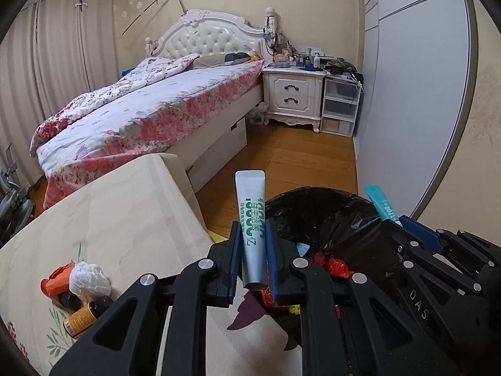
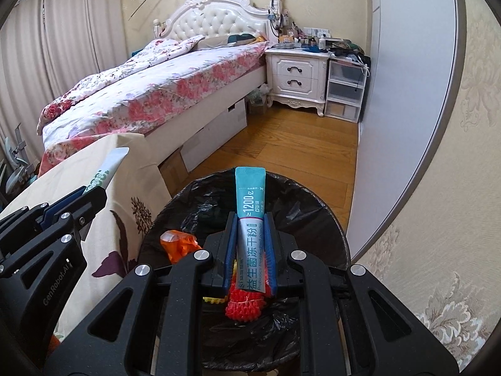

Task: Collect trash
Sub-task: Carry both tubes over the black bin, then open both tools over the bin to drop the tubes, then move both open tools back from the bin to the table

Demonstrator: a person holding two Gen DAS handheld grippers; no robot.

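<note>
My left gripper [image 1: 253, 230] is shut on a white and green sachet [image 1: 251, 206] and holds it upright at the left rim of the black-lined trash bin [image 1: 328, 210]. My right gripper [image 2: 250, 222] is shut on a teal sachet [image 2: 250, 194] and holds it above the trash bin [image 2: 300, 206]. The bin holds an orange wrapper [image 2: 178, 244] and a red spiky ball [image 2: 245, 305]. The teal sachet [image 1: 380, 203] also shows in the left wrist view, and the white and green sachet [image 2: 106, 172] in the right wrist view.
A table with a floral cloth [image 1: 119, 219] stands left of the bin. On it lie a crumpled white tissue [image 1: 89, 277], an orange wrapper [image 1: 58, 279] and a small dark bottle [image 1: 84, 316]. A bed [image 1: 150, 106] and a white nightstand [image 1: 294, 94] stand behind.
</note>
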